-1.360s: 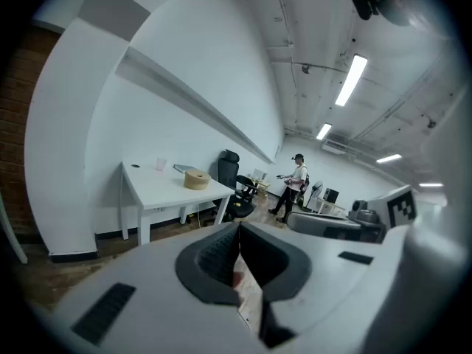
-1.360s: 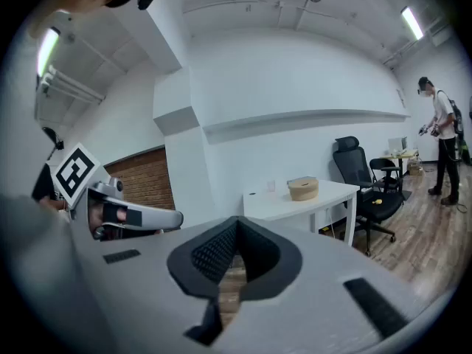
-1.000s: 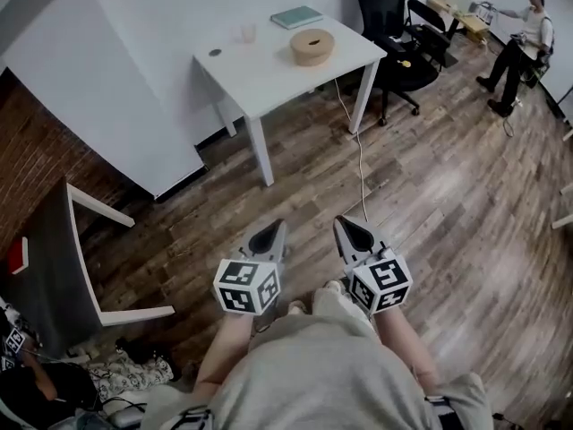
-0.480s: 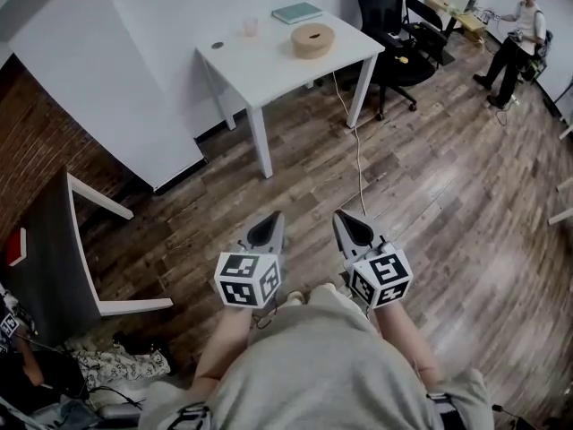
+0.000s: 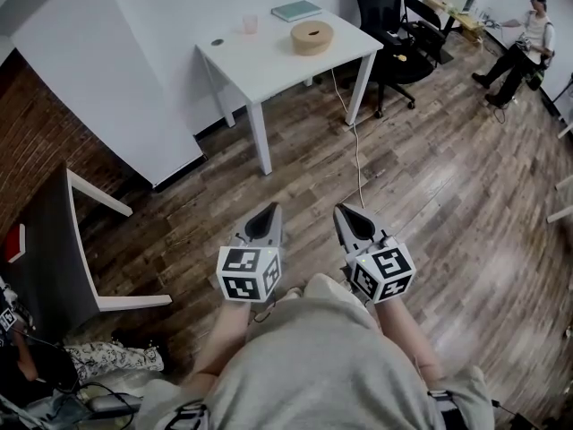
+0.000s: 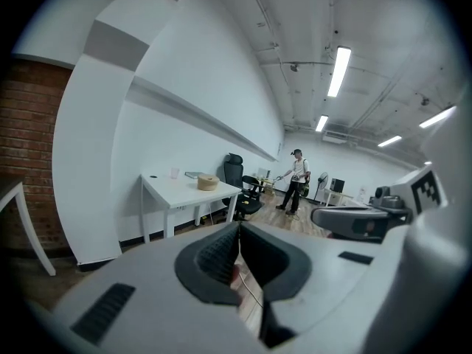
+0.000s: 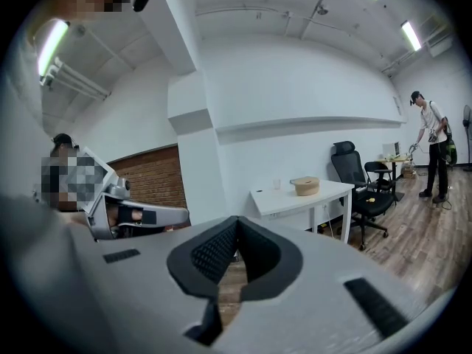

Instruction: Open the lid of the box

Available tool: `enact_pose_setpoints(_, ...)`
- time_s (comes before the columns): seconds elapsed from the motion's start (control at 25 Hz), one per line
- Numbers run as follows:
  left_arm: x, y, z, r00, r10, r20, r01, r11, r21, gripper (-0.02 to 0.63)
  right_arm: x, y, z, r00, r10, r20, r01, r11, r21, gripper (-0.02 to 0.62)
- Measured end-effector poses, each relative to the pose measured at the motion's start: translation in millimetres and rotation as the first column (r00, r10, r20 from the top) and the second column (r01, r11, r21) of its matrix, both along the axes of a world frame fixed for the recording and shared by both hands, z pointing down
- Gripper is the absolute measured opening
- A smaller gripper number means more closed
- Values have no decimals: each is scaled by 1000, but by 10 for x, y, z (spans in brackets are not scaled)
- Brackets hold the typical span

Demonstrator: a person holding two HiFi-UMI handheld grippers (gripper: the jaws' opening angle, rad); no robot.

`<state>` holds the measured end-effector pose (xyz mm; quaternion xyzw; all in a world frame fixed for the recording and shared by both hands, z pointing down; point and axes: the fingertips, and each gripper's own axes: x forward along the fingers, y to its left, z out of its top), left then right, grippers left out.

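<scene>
No legible text, labels or numbers anywhere.

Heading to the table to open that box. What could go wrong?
The thin white cable runs along the wooden floor between you and the white table: a trip hazard. Both the left gripper and right gripper are shut; open one before reaching the round tan box. The clear cup near it could tip.

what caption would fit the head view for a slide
Shut left gripper and shut right gripper point toward the white table bearing the round box
</scene>
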<state>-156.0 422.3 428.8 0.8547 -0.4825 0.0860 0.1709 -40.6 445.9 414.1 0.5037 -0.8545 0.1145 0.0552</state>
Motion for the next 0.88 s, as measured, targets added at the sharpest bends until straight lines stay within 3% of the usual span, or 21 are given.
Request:
enact_pose_setpoints(0.28, 65, -8, 11, 999, 44, 1, -44, 999, 5, 14, 34, 19, 15, 1000, 23, -5, -23, 1000, -5, 20)
enact_pose_setpoints(0.6, 235, -131, 56, 995, 95, -1, -95, 995, -1, 114, 166, -103, 115, 999, 48, -7, -49, 998, -35, 62)
enact_pose_setpoints(0.88, 284, -473, 103, 998, 69, -4, -69, 998, -4, 143, 285, -473, 193, 999, 46, 6, -46, 998, -43, 108)
